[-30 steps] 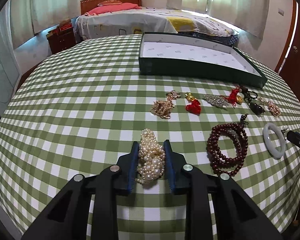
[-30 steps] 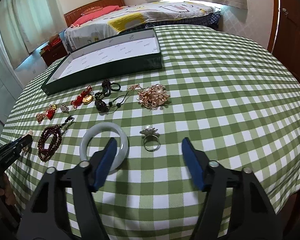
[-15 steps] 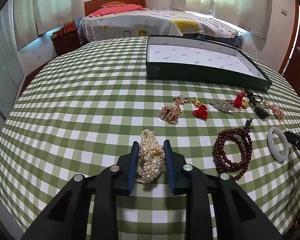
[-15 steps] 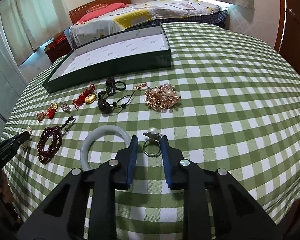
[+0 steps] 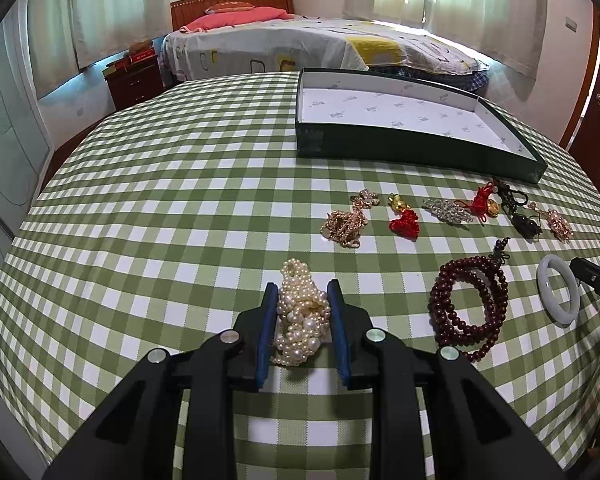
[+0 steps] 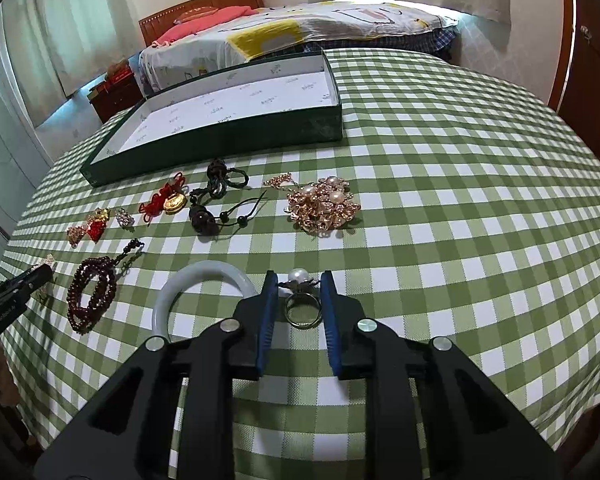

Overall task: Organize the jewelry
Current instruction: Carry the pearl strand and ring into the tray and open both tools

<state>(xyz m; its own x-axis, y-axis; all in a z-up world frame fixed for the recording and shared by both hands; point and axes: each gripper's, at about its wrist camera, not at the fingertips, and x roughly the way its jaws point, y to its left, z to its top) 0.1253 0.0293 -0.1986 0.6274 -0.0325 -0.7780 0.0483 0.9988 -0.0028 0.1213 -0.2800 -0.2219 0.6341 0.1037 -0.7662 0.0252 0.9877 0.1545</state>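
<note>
Pearl strand (image 5: 301,312) runs lengthwise, away between left tool (image 5: 302,300) pads.

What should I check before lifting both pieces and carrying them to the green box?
1. Left gripper shut on the pearl bundle, pads pressing both sides: ok.
2. Right gripper around the pearl ring; jaws have just been closing, pads at its sides: ok, firmness cannot tell.
3. White bangle clear of the right gripper's left finger: cannot tell, the finger overlaps it.
4. Green box open with bare lining: ok.
5. Path to the box passes over the gold brooch and black cord piece: not ok unless lifted high.
</note>
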